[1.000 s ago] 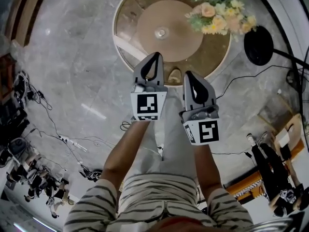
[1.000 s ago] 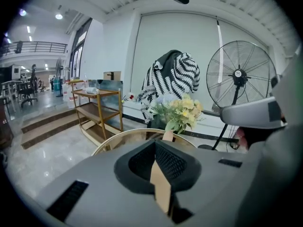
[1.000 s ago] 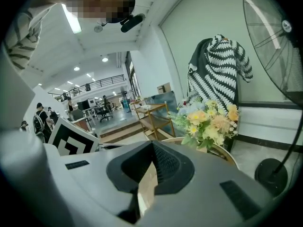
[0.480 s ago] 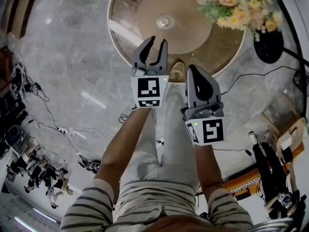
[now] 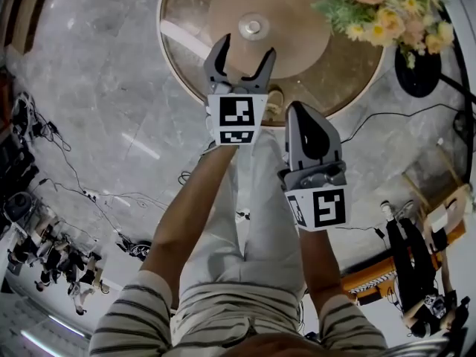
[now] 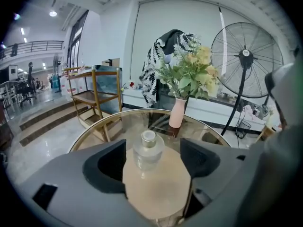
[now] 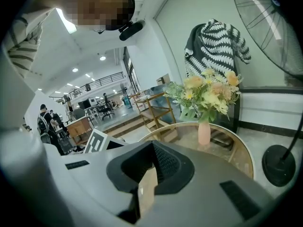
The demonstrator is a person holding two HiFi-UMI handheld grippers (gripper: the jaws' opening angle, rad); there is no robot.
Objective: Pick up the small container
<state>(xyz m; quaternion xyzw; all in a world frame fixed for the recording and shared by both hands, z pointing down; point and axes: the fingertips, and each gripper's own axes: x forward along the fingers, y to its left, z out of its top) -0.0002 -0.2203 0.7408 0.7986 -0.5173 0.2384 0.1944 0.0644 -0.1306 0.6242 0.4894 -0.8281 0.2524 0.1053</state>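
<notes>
The small container is a clear glass bottle with a metal cap. It stands upright at the middle of the round glass table. My left gripper reaches over the table's near edge and its jaws are opening. The bottle stands just beyond the fingertips and nothing is between the pads. In the left gripper view the bottle shows straight ahead in the gap of that gripper. My right gripper hangs back off the table, shut and empty. In its own view the right gripper has its jaws together.
A pink vase of flowers stands at the table's far side, and the flowers overhang the right of the table. A standing fan is to the right, its base on the floor. A wooden shelf and cables lie left.
My left gripper has moved forward over the table towards the bottle, and its jaws have gone from shut to wide apart. The right gripper has hardly moved.
</notes>
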